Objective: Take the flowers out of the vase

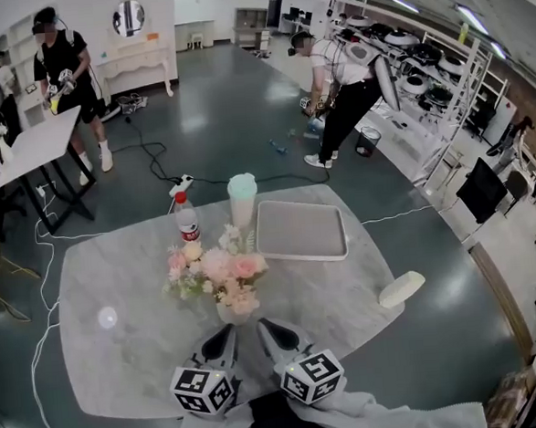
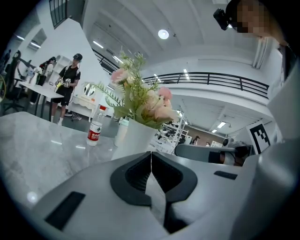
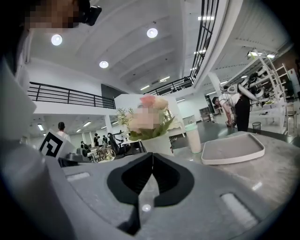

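Note:
A bunch of pink and cream flowers [image 1: 219, 274] with green leaves stands in a white vase [image 1: 232, 314] near the front of the marble table [image 1: 117, 274]. From above, the blooms hide most of the vase. My left gripper [image 1: 226, 332] and right gripper [image 1: 264, 326] sit side by side just short of the vase, both pointing at it. In the left gripper view the jaws [image 2: 151, 154] meet with nothing between them, and the vase [image 2: 133, 138] and flowers [image 2: 140, 96] stand just ahead. The right gripper [image 3: 152, 155] is likewise shut and empty before the vase [image 3: 157, 143].
Behind the flowers stand a water bottle [image 1: 187, 219] with a red label and a pale green cup [image 1: 242, 197]. A grey tray [image 1: 300, 230] lies at the back right. A white oblong object [image 1: 400, 289] rests at the table's right edge. People stand far off.

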`<state>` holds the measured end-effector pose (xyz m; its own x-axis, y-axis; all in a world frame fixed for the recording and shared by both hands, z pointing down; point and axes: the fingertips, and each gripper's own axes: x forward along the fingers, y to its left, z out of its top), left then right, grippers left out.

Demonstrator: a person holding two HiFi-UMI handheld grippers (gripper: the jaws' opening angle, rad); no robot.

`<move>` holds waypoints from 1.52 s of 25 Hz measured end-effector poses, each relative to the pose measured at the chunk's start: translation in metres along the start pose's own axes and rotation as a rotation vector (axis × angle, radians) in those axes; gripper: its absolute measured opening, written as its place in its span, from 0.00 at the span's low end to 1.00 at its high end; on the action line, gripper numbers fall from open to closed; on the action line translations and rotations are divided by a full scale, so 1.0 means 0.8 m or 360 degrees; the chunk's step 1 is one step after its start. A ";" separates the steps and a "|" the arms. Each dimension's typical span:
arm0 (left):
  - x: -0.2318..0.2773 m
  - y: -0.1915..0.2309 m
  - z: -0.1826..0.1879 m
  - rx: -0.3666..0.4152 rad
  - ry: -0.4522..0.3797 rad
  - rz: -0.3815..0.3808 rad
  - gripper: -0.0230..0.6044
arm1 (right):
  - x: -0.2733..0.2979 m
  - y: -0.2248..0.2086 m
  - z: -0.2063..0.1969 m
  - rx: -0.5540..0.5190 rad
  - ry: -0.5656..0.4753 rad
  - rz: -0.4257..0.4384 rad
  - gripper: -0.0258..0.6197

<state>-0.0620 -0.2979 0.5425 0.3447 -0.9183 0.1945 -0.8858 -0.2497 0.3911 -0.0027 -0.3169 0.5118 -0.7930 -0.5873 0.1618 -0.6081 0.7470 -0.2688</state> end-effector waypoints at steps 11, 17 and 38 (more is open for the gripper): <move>0.007 0.024 0.001 -0.0007 -0.0027 0.0172 0.04 | 0.030 0.006 0.010 -0.0101 -0.0039 0.0188 0.57; 0.010 0.035 0.005 -0.0011 -0.0037 0.0235 0.04 | 0.055 -0.001 0.010 -0.0120 -0.0009 0.0176 0.76; 0.022 0.089 0.029 -0.0010 -0.0055 0.0280 0.04 | 0.117 0.002 0.040 -0.0371 -0.0083 0.0077 0.81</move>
<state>-0.1258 -0.3390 0.5529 0.1739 -0.9576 0.2295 -0.9295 -0.0827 0.3595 -0.0769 -0.3808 0.4961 -0.8221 -0.5600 0.1030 -0.5664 0.8227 -0.0474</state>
